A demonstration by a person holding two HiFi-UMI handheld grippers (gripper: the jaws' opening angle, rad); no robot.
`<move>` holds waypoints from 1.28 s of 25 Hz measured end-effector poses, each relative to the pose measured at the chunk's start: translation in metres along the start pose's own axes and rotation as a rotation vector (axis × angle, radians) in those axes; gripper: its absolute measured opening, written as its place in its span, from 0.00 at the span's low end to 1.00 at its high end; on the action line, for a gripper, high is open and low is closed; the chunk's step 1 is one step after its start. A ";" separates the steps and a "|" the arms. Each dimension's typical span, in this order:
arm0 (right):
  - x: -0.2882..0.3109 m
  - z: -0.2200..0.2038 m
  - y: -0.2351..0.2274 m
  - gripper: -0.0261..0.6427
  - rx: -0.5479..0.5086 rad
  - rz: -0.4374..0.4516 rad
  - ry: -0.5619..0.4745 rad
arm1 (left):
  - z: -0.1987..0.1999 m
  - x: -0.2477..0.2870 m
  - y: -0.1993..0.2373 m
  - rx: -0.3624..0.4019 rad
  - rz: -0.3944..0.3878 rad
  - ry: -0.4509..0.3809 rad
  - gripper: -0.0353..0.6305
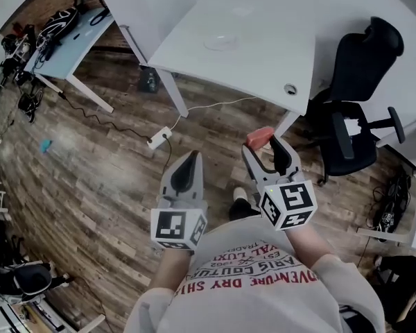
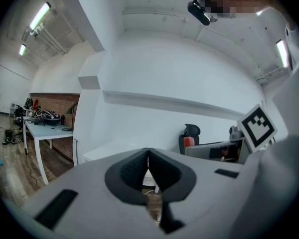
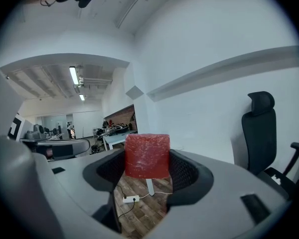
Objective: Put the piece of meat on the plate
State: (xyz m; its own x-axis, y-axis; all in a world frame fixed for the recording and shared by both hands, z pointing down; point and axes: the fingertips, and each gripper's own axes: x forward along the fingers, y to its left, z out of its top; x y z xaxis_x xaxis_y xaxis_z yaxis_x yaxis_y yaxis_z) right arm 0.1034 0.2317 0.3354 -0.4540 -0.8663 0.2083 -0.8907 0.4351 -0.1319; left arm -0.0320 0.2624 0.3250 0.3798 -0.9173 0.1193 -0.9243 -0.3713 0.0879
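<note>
- Blue table (image 1: 73, 44), at 10 o'clock in the head view: dark gear and cables lie heaped on its top.
- Power strip (image 1: 159, 137): lies on the wooden floor (image 1: 90, 179), at 11 o'clock from the left gripper, with a white cord leading toward the white table.
- Left gripper (image 1: 192, 159) (image 2: 148, 153): the jaws are closed pad to pad with nothing between them, and it is held over the floor.
- Plate (image 1: 220, 43): a pale disc on the white table (image 1: 270, 61), at 12 o'clock from both grippers and well apart from them.
- Right gripper (image 1: 267, 146) (image 3: 147, 169): the jaws are clamped on the piece of meat (image 1: 259, 137) (image 3: 147, 155), a red block held in the air over the floor, short of the table's near edge.
- Office chair (image 1: 357, 103): black, at 2 o'clock from the right gripper, beside the table's right end.
</note>
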 end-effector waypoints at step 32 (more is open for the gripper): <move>0.246 0.045 -0.130 0.46 0.015 0.007 0.039 | 0.039 0.274 0.090 0.008 -0.087 -0.024 0.06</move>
State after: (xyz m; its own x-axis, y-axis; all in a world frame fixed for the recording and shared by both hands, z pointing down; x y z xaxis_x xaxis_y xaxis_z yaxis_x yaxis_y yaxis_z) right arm 0.1086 -0.0490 0.3603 -0.4613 -0.8527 0.2450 -0.8870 0.4373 -0.1481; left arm -0.0131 -0.0279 0.3270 0.4582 -0.8845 0.0881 -0.8880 -0.4512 0.0888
